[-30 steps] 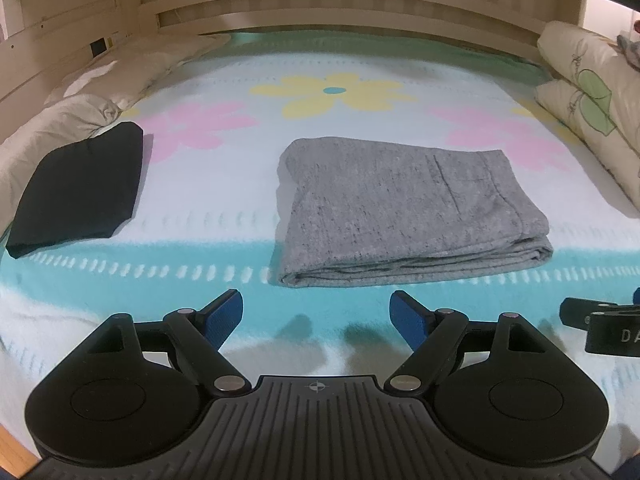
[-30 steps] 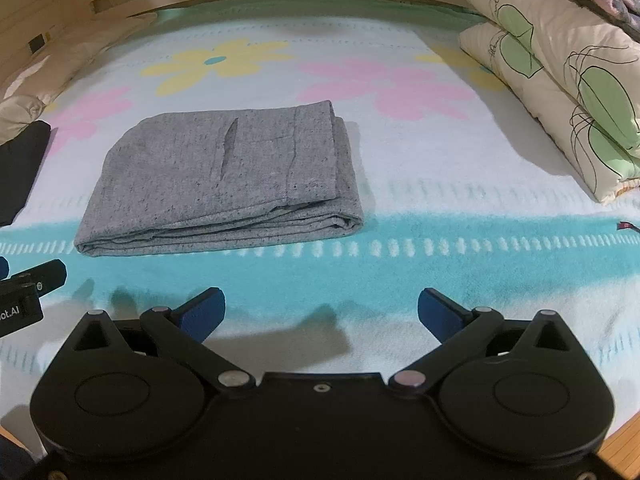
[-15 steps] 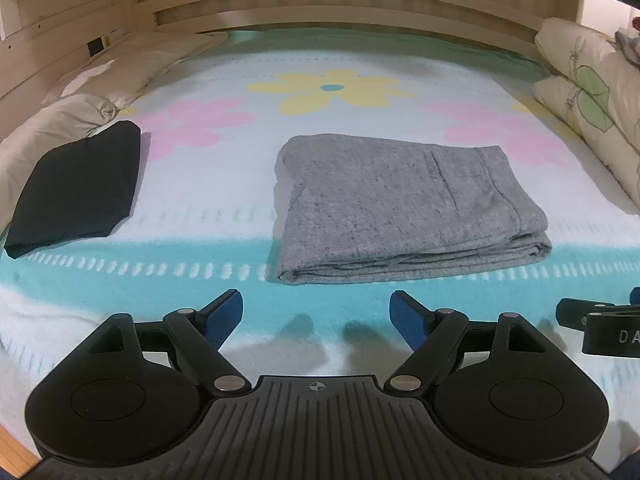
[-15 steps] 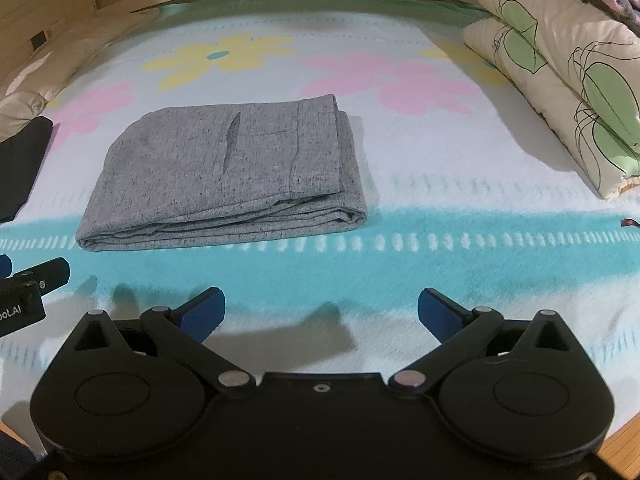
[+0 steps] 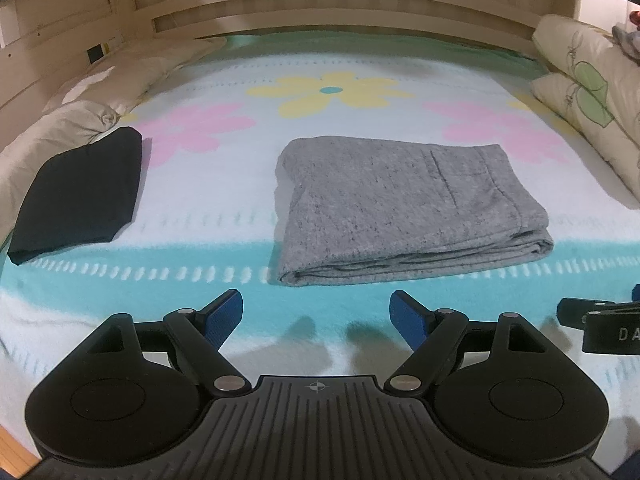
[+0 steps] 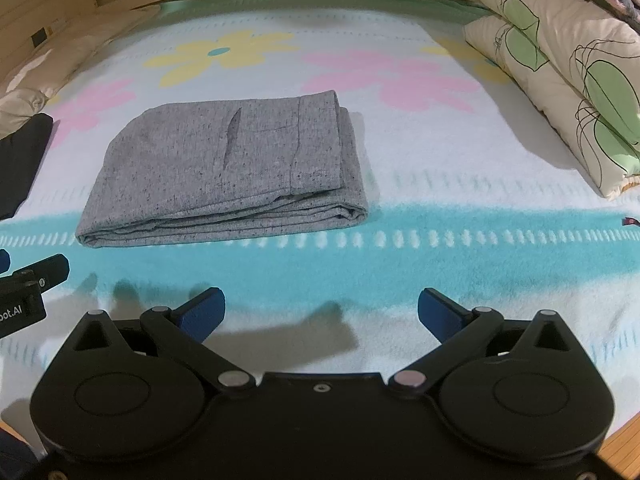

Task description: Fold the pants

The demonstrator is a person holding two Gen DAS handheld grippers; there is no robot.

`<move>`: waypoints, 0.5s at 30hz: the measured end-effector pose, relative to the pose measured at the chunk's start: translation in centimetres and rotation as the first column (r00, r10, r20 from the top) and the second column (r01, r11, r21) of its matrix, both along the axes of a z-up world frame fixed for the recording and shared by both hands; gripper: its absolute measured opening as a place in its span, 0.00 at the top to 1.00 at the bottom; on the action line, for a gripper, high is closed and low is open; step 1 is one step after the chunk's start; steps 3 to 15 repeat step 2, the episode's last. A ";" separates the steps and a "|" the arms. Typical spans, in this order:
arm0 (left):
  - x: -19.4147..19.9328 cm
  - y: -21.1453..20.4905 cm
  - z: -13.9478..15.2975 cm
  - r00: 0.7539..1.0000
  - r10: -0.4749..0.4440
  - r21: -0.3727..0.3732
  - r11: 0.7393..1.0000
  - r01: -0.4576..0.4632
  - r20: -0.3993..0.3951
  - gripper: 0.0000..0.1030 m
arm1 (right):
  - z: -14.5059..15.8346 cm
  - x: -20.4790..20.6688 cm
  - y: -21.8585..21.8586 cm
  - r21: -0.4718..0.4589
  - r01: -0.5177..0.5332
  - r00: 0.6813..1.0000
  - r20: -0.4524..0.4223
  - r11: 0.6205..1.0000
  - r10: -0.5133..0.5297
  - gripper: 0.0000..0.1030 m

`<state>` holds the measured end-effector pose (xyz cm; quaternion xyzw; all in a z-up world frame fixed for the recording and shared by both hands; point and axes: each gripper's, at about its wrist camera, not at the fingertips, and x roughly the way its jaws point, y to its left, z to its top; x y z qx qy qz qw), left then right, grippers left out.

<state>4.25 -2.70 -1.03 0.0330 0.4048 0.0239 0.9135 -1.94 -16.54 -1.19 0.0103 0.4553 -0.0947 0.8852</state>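
Note:
Grey pants [image 5: 404, 208] lie folded into a flat rectangle on the flowered blanket [image 5: 328, 92], also in the right wrist view [image 6: 228, 172]. My left gripper [image 5: 318, 314] is open and empty, a little short of the pants' near edge. My right gripper [image 6: 320, 310] is open and empty, near the front of the bed, right of the pants. The right gripper's tip [image 5: 600, 324] shows at the left wrist view's right edge; the left gripper's tip [image 6: 32, 284] shows at the right wrist view's left edge.
A folded black garment [image 5: 80, 196] lies left of the pants, next to beige bedding [image 5: 68, 128]. Rolled floral quilts [image 6: 560, 72] stack along the right side. A wooden headboard [image 5: 320, 12] closes the far end. Wooden floor shows at the bed's front corners.
Both grippers have drifted slightly; the pants sit a little lower in the right view. The grippers stay open and the pants lie still.

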 end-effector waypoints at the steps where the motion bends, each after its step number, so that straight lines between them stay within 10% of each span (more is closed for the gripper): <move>1: 0.0 0.0 0.0 1.000 0.002 0.000 1.000 -0.002 -0.002 0.22 | 0.0 0.0 0.0 0.000 0.000 1.000 -0.001 1.000 0.000 0.01; 15: 0.0 0.1 0.1 1.000 0.002 0.000 1.000 -0.002 -0.002 0.22 | 0.0 0.0 0.0 0.001 0.000 1.000 -0.001 1.000 0.000 0.01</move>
